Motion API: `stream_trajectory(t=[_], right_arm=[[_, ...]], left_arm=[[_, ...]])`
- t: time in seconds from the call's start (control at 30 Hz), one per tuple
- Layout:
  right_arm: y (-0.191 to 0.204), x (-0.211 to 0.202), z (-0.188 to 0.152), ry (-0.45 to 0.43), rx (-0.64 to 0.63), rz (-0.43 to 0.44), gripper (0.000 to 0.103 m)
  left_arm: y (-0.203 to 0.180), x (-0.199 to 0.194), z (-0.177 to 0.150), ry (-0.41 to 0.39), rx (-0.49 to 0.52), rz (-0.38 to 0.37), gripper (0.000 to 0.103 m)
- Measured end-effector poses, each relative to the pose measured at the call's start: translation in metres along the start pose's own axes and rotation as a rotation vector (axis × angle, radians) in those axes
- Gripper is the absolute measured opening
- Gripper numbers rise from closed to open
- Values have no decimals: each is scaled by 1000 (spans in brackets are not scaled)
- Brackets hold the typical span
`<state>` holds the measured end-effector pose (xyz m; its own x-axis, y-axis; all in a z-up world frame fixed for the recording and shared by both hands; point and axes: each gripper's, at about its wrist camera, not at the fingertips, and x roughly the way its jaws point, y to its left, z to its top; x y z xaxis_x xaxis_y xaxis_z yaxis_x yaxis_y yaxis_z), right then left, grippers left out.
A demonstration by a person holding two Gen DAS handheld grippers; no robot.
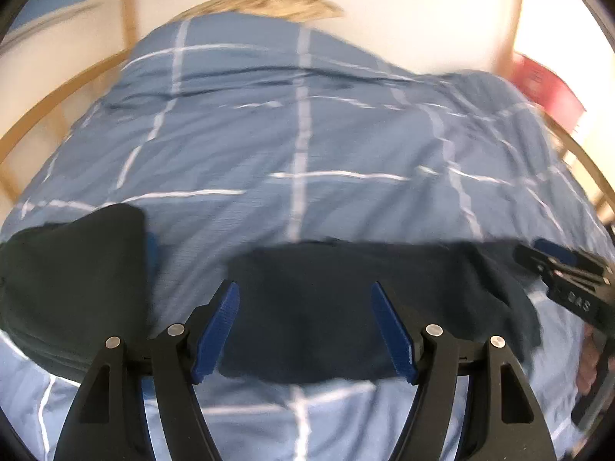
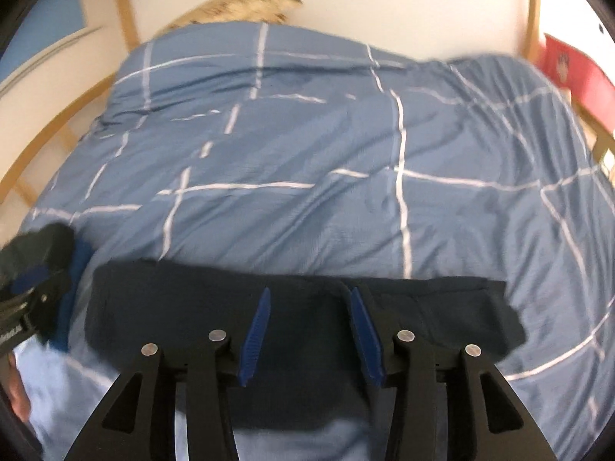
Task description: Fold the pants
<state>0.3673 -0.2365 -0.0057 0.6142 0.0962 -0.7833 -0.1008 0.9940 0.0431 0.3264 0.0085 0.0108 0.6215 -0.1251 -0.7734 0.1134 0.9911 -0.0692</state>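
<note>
Dark navy pants [image 1: 442, 288] lie in a flat folded band across the near part of a blue duvet [image 1: 307, 134] with white lines. My left gripper [image 1: 303, 288] hovers over the band's left half, open, its blue pads [image 1: 217, 326] well apart and gripping nothing. My right gripper [image 2: 308, 292] is open too, above the middle of the pants [image 2: 173, 299], with a narrower gap and no cloth pinched. Each wrist view catches the other gripper at its edge: the right gripper [image 1: 565, 269] and the left gripper [image 2: 30, 288].
A second dark garment [image 1: 73, 280] is heaped at the left, over something blue, and shows as the dark garment [image 2: 38, 246]. A beige pillow [image 1: 276, 0] lies at the head of the bed. A red object [image 2: 576, 73] stands at the right, beside wooden frame rails [image 1: 46, 115].
</note>
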Motion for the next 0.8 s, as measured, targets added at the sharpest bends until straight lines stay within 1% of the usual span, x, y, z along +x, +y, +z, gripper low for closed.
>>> stream_trajectory(t=[0.1, 0.23, 0.3, 0.4, 0.5, 0.6, 0.63, 0.7, 0.77, 0.8], right_arm=[[-14, -27, -21, -35, -3, 16, 45], [-39, -59, -50, -99, 32, 25, 45], [-52, -68, -64, -125, 60, 28, 45], [-69, -79, -87, -163, 104, 29, 45], [-85, -82, -109, -192, 145, 10, 45], [-102, -77, -130, -188, 215, 44, 45], [-109, -71, -136, -176, 240, 61, 45], [-117, -61, -144, -157, 274, 67, 45], [-124, -51, -150, -145, 299, 78, 45], [-128, -46, -153, -138, 312, 84, 45]], left_arm=[[-31, -17, -18, -32, 76, -81, 70], [-69, -32, -39, -67, 133, -183, 70], [-87, -36, -47, -92, 155, -222, 69], [-113, -32, -58, -109, 191, -268, 69], [-138, -22, -66, -94, 209, -322, 68], [-161, -8, -75, -78, 232, -362, 67], [-168, -3, -77, -67, 239, -369, 65], [-182, 11, -83, -34, 253, -390, 60], [-193, 26, -87, 10, 259, -407, 59], [-198, 35, -90, 33, 260, -411, 57]])
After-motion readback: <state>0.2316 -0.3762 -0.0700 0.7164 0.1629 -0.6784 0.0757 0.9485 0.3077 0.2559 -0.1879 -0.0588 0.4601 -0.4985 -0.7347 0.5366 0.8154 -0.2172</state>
